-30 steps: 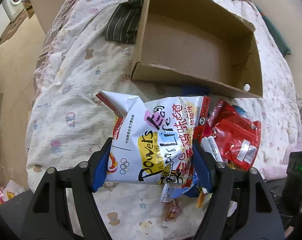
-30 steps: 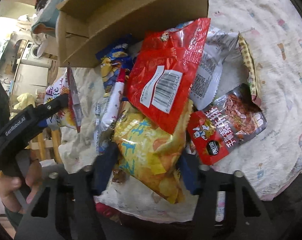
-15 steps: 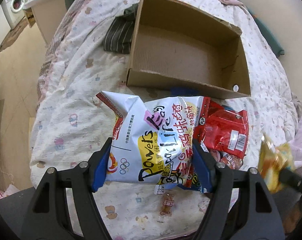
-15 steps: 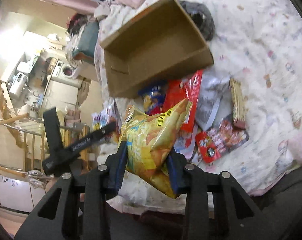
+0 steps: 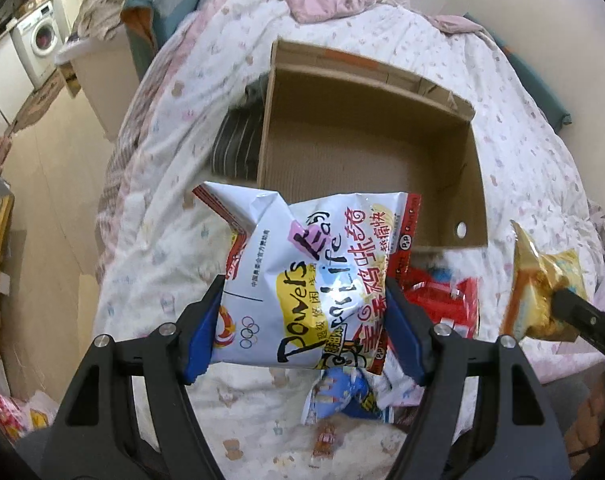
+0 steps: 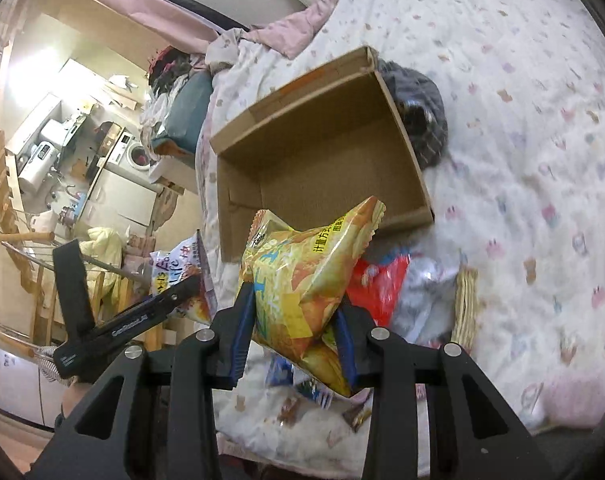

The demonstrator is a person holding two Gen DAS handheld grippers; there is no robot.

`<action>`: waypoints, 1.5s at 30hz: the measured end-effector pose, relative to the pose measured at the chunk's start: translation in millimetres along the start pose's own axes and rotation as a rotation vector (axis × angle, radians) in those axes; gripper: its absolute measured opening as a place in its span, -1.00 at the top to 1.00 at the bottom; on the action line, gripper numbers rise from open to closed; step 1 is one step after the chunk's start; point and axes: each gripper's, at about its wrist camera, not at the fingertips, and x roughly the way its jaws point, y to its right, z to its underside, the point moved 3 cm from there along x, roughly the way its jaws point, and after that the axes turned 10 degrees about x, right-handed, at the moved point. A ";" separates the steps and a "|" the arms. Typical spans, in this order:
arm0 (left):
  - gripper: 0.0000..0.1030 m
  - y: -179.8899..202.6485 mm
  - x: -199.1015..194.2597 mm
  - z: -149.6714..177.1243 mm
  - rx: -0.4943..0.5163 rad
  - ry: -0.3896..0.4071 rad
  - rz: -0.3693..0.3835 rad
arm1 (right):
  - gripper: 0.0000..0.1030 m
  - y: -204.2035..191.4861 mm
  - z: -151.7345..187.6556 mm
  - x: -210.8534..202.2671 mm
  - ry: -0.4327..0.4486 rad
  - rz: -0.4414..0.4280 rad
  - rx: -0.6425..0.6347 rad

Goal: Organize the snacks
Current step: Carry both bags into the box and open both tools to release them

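Note:
My left gripper [image 5: 304,324] is shut on a white chip bag [image 5: 306,276] and holds it in the air in front of the open cardboard box [image 5: 366,152] on the bed. My right gripper [image 6: 294,332] is shut on a yellow chip bag [image 6: 302,276], also lifted, near the box's [image 6: 318,148] front wall. The yellow bag shows at the right edge of the left wrist view [image 5: 542,284]. The white bag and left gripper show at the left of the right wrist view [image 6: 182,268]. The box is empty inside.
More snacks lie on the bedspread below the box: a red bag [image 6: 376,288], a silver packet [image 6: 426,292], a wafer pack [image 6: 464,304], a blue packet [image 5: 342,396]. Dark striped cloth [image 5: 234,140] lies beside the box. The bed edge drops to the floor at left [image 5: 42,200].
Both grippers have risen well above the bed with their bags. The right gripper closed on the yellow bag and lifted it off the pile. The box now appears farther below.

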 end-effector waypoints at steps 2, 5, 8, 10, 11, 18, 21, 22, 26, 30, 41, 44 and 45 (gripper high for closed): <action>-0.37 2.5 -2.1 -11.3 0.015 0.013 -0.008 | 0.26 -2.3 -11.3 2.4 0.011 0.003 -0.007; -0.37 6.0 -1.9 -27.5 0.034 0.032 -0.023 | 0.26 -3.8 -31.0 7.9 0.027 0.002 -0.015; -0.37 12.2 3.9 -41.0 0.059 0.043 -0.031 | 0.26 -4.7 -48.8 14.1 0.044 0.007 -0.024; -0.37 17.9 10.0 -48.3 0.078 0.048 -0.037 | 0.26 -4.2 -61.0 21.4 0.053 0.010 -0.029; -0.37 20.6 13.3 -51.7 0.089 0.052 -0.042 | 0.26 -3.9 -66.5 24.8 0.056 0.009 -0.030; -0.37 31.4 44.4 -73.4 0.139 0.077 -0.085 | 0.26 -1.0 -98.3 62.2 0.076 0.029 -0.087; -0.37 31.4 61.7 -77.6 0.145 0.097 -0.090 | 0.26 10.8 -100.2 82.5 0.070 0.009 -0.084; -0.37 31.1 67.7 -77.0 0.146 0.094 -0.088 | 0.26 13.9 -98.8 87.5 0.062 0.007 -0.074; -0.37 29.2 86.8 -78.5 0.152 0.073 -0.080 | 0.26 18.6 -91.4 103.5 0.038 0.034 -0.085; -0.38 26.2 88.1 -82.3 0.144 0.085 -0.082 | 0.26 15.6 -90.6 111.2 0.028 0.054 -0.135; -0.43 33.4 99.5 -73.7 0.184 0.037 -0.087 | 0.26 16.4 -90.4 125.4 0.005 0.084 -0.148; -0.48 36.9 97.6 -73.9 0.193 0.037 -0.082 | 0.26 14.1 -90.5 126.9 0.004 0.094 -0.161; -0.51 38.2 97.4 -73.0 0.197 0.034 -0.081 | 0.25 14.1 -90.3 126.7 0.004 0.092 -0.161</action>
